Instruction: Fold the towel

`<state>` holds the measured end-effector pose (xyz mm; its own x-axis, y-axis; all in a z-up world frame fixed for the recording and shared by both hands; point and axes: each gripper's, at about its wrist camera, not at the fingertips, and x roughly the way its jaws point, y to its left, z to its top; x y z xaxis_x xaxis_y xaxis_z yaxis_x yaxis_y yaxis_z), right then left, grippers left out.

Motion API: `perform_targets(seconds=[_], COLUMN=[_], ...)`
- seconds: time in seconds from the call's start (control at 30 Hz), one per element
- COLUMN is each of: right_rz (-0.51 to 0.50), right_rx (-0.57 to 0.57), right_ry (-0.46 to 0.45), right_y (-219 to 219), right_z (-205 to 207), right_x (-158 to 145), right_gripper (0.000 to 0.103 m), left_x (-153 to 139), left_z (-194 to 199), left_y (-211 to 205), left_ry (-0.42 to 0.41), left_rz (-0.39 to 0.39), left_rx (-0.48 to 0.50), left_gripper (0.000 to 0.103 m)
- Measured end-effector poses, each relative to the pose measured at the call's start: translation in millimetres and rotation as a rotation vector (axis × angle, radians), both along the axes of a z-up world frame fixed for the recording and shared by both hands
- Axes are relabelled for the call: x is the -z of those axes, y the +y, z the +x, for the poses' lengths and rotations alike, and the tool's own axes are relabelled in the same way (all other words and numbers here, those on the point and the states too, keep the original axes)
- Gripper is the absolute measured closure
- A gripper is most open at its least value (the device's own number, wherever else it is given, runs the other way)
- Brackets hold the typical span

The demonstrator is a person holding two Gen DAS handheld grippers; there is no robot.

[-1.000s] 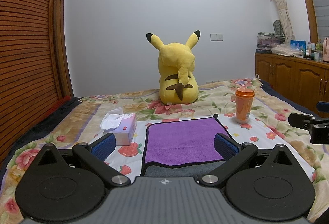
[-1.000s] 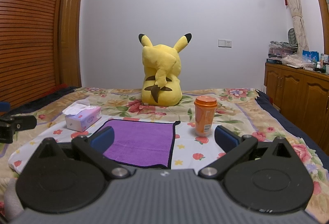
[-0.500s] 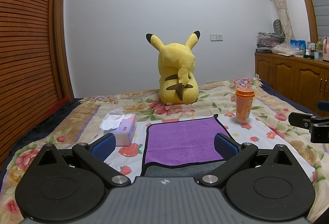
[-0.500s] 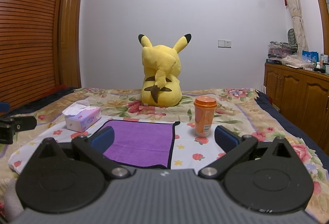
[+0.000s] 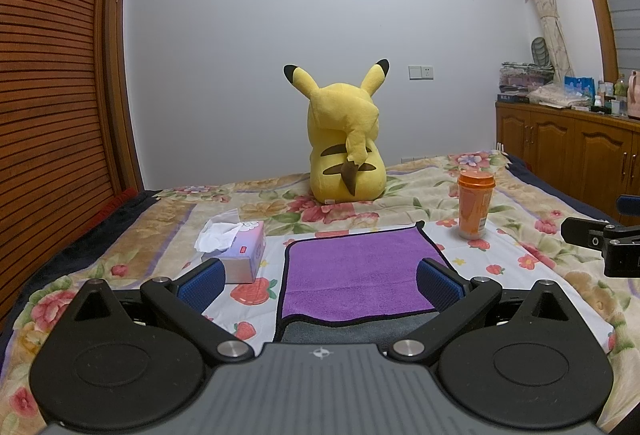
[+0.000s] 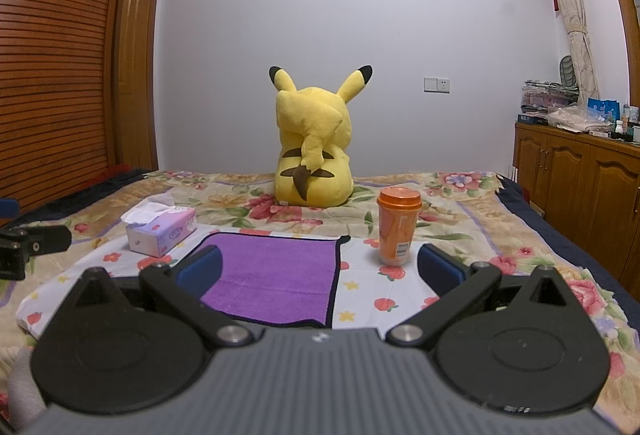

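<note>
A purple towel [image 5: 356, 271] with a black hem lies flat on the floral bed sheet; its grey underside shows at the near edge. It also shows in the right wrist view [image 6: 276, 275]. My left gripper [image 5: 320, 285] is open and empty, hovering just short of the towel's near edge. My right gripper [image 6: 320, 271] is open and empty, over the towel's near right corner. Each gripper's side shows at the edge of the other's view.
A tissue box [image 5: 240, 255] sits left of the towel. An orange cup with lid [image 5: 474, 205] stands at the towel's far right corner. A yellow plush toy [image 5: 344, 151] sits behind on the bed [image 5: 540, 247]. Wooden cabinets [image 5: 568, 151] stand to the right.
</note>
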<state>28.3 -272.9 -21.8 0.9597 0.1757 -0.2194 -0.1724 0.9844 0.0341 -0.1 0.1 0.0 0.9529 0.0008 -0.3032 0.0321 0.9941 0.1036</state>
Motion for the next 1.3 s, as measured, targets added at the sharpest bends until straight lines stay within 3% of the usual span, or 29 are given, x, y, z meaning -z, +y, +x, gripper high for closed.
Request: perform_targets(seconds=[0.97,1.3], right_rz=[0.000,-0.034], right_rx=[-0.001,-0.015], right_ry=[0.001,0.071], right_y=[1.4,6.7], right_z=[-3.1,20.1], right_x=[-1.2,11.1], right_gripper=[0.000,0.000], left_x=[0.3,6.7], left_z=[0.3,17.1], left_y=[0.0,3.7], left_ry=[0.004,0.126], left_rz=[0.002,0.004], left_rx=[0.000,0.001], left_gripper=[0.000,0.000])
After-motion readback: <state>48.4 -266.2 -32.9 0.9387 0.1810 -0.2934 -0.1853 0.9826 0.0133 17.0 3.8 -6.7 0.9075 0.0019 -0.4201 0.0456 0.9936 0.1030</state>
